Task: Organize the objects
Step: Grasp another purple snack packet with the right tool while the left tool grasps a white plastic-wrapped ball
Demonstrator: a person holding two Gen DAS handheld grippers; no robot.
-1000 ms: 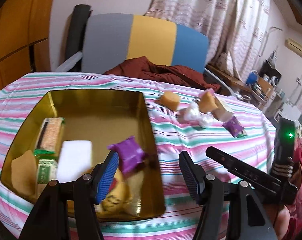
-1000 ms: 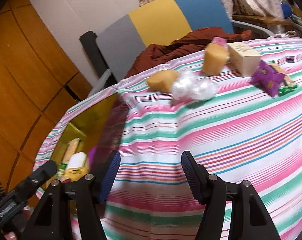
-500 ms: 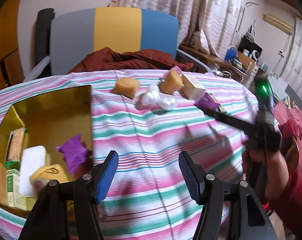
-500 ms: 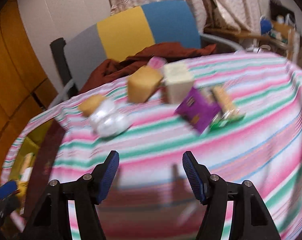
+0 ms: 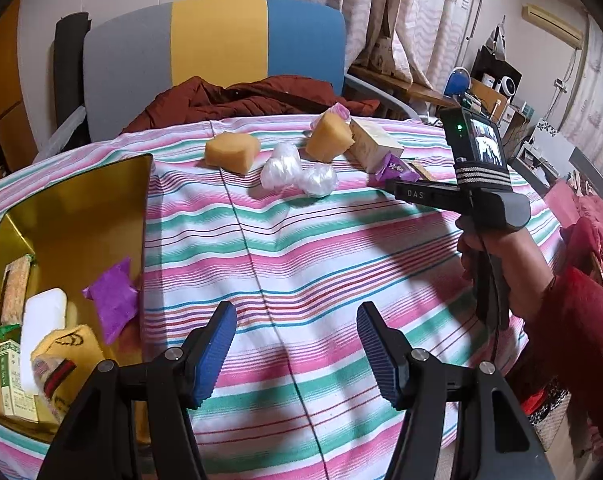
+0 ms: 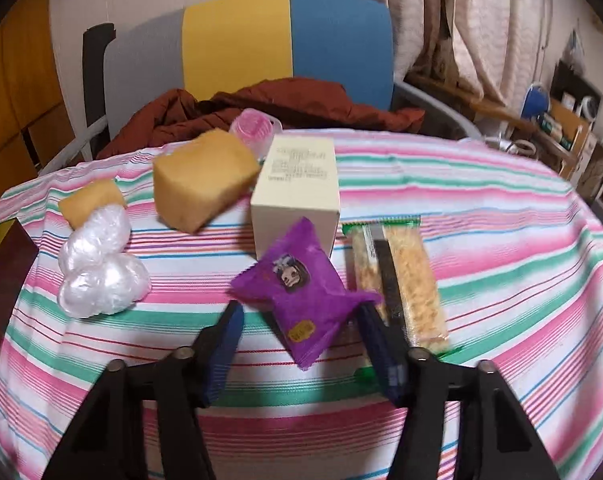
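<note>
Purple snack packet [image 6: 301, 304] lies on the striped surface [image 6: 501, 280] between my right gripper's [image 6: 299, 354] fingers, which have just been closing without clamping it yet. At its 12 o'clock stands a cream box [image 6: 297, 184], at 3 a cracker bar [image 6: 405, 280], at 9 clear plastic balls [image 6: 101, 268]. My left gripper [image 5: 295, 348] hangs released over bare cloth, the gold tin [image 5: 73, 216] at its 9 o'clock.
</note>
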